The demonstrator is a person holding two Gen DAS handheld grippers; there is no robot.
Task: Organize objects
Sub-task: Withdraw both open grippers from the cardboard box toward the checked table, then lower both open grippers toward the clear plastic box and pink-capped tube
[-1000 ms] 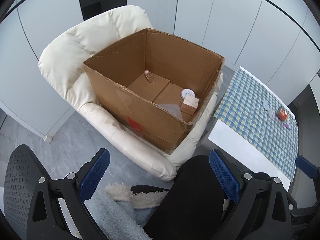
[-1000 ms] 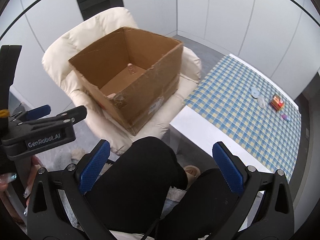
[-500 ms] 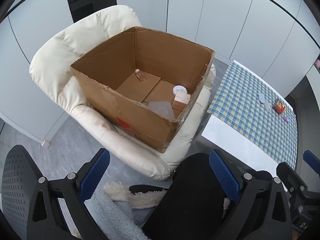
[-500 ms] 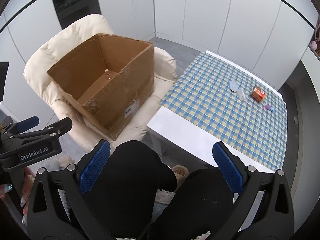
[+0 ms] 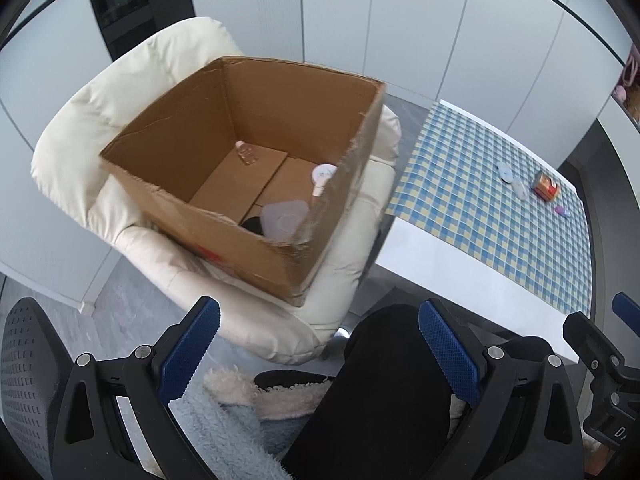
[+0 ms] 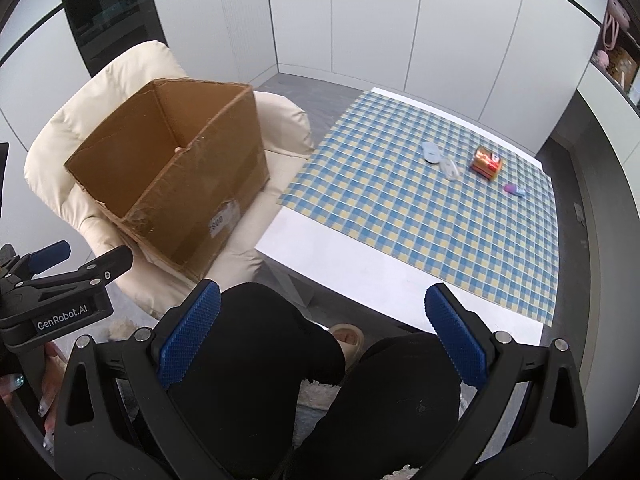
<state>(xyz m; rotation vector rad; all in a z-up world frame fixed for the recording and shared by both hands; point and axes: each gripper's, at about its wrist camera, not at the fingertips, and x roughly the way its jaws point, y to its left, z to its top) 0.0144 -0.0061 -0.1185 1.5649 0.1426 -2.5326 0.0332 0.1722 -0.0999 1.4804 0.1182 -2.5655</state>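
An open cardboard box (image 5: 328, 236) (image 6: 200, 200) sits on a cream armchair (image 5: 132, 88) (image 6: 120, 80). Inside it lie a small clear bottle (image 5: 246, 154), a white round jar (image 5: 323, 172) and a translucent lid (image 5: 285, 219). On the checked tablecloth (image 5: 480, 200) (image 6: 420, 208) rest an orange can (image 5: 545, 186) (image 6: 486, 163), a white disc (image 6: 431, 152), a clear piece (image 6: 450, 169) and a small purple item (image 6: 514, 190). My left gripper (image 5: 318, 344) is open above the person's lap, empty. My right gripper (image 6: 322, 330) is open and empty too, well short of the table's items.
The person's black-clad knees (image 6: 280, 352) and a slipper (image 6: 348, 338) lie under both grippers. A fluffy blue-white garment (image 5: 224, 412) is at the lower left. The white table edge (image 6: 340, 264) is close ahead. White cupboard panels ring the room; a mesh chair back (image 5: 24, 360) stands left.
Both views have swung rightwards: the box has slid left in the frames and the checked table with its small items has come closer. Both grippers stay open and empty.
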